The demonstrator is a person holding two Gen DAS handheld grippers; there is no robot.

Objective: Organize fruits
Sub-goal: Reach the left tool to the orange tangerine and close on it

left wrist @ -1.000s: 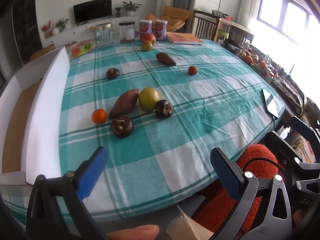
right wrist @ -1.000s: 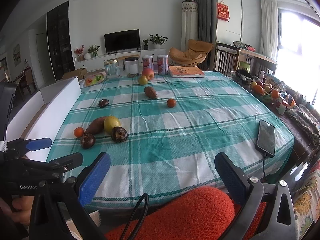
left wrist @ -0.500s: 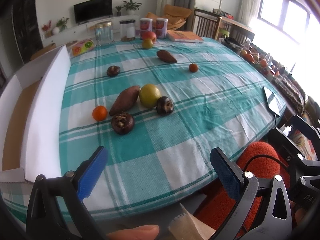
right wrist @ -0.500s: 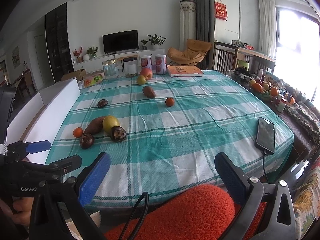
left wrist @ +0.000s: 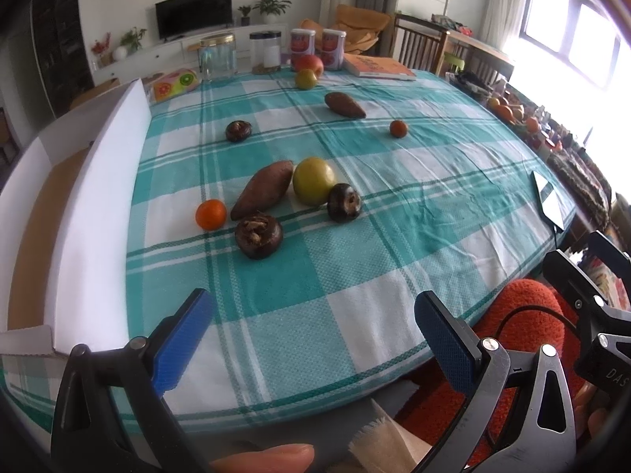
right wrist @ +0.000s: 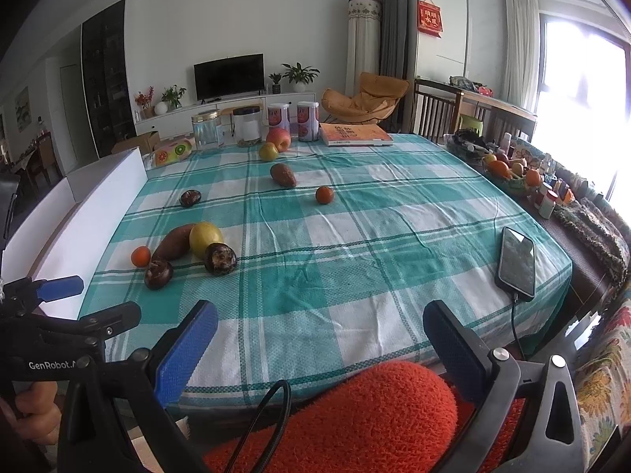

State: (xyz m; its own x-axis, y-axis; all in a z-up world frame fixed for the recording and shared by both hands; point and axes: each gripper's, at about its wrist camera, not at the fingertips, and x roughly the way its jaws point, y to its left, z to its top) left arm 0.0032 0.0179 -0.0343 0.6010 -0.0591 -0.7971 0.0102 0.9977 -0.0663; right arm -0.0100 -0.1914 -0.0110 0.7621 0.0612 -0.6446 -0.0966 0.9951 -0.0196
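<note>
Fruits lie on the teal checked tablecloth. A near cluster holds a small orange, a sweet potato, a yellow-green apple and two dark brown round fruits. Farther back lie another dark fruit, a second sweet potato, a small orange, a green apple and a red apple. My left gripper is open and empty over the table's near edge. My right gripper is open and empty, right of the left gripper.
A white open cardboard box stands along the table's left side. A phone on a cable lies at the right edge. Jars, cans and a book line the far edge. An orange cushion sits below.
Both grippers have drifted slightly forward toward the table; the fruits look a little closer. Both stay open and empty.
</note>
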